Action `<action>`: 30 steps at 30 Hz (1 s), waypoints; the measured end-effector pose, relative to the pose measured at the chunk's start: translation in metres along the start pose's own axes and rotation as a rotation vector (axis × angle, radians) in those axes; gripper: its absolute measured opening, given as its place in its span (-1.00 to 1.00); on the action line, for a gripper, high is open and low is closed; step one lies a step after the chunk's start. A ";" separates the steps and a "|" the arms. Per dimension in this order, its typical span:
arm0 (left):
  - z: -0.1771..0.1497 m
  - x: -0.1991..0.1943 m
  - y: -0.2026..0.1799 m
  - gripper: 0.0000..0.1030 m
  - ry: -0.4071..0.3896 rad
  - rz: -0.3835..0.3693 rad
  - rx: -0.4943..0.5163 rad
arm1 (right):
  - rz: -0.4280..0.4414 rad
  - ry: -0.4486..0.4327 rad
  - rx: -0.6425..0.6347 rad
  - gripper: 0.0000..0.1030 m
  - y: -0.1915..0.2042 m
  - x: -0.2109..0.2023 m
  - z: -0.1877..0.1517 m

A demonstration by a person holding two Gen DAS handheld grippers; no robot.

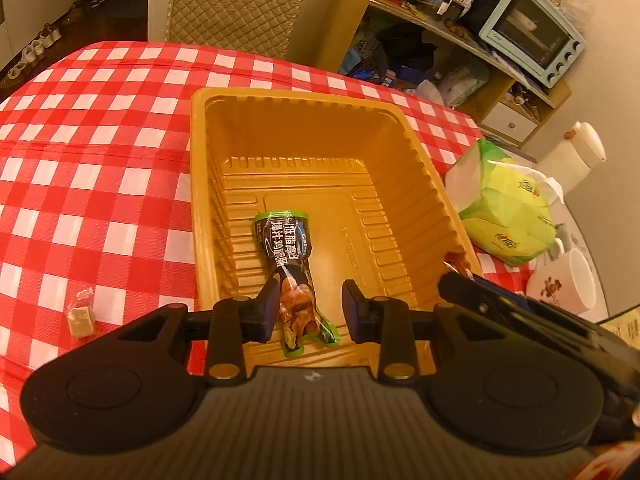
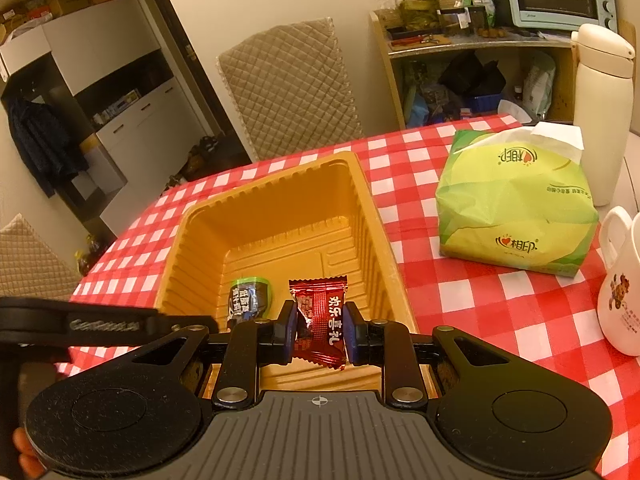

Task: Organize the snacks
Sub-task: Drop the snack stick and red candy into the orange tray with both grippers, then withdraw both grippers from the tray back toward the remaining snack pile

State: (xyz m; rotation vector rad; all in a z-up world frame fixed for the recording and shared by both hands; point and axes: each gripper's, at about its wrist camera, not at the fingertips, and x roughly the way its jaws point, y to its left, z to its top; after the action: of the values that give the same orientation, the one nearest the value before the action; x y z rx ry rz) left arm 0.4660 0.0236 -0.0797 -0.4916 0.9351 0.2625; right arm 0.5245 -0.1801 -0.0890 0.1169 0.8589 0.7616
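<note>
The left hand-held gripper [image 1: 308, 308] hangs over the near end of a yellow plastic tray [image 1: 200, 184] with its jaws apart; a dark snack packet with green ends [image 1: 292, 276] lies on the tray floor between them, brushing the left pad while the right pad stands clear. The right hand-held gripper [image 2: 320, 330] is clamped on a red candy wrapper [image 2: 320, 320], held above the tray's near edge. The tray's ribbed walls enclose both packets, and the table [image 1: 80, 160] carries a red-and-white checked cloth. Right of the tray sit a green tissue pack [image 2: 512, 216], a white mug [image 2: 620, 292] and a cream flask [image 2: 600, 112]. Only the left wrist view shows a small clear-wrapped sweet [image 1: 82, 318] on the cloth left of the tray; only the right wrist view shows the red wrapper's white lettering and a pickle jar [image 2: 416, 4] on the far shelf.
</note>
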 end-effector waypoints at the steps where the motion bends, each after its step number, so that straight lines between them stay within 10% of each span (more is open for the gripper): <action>1: -0.001 -0.003 0.001 -0.38 -0.001 -0.003 -0.002 | 0.000 0.002 0.002 -0.52 0.000 0.002 0.000; 9: -0.008 -0.027 0.011 -0.33 -0.024 -0.023 0.009 | 0.025 -0.017 0.005 -0.51 0.005 0.012 0.005; 14: -0.017 -0.044 0.017 -0.19 -0.048 -0.013 0.028 | 0.040 -0.043 0.052 0.18 0.004 0.009 0.008; 30: -0.069 -0.116 0.029 0.20 -0.122 0.043 0.180 | 0.028 -0.128 0.082 0.45 0.001 -0.077 -0.024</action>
State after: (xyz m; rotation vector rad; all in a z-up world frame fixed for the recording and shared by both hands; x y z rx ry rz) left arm 0.3382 0.0129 -0.0272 -0.2865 0.8419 0.2417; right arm 0.4752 -0.2346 -0.0550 0.2483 0.7679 0.7377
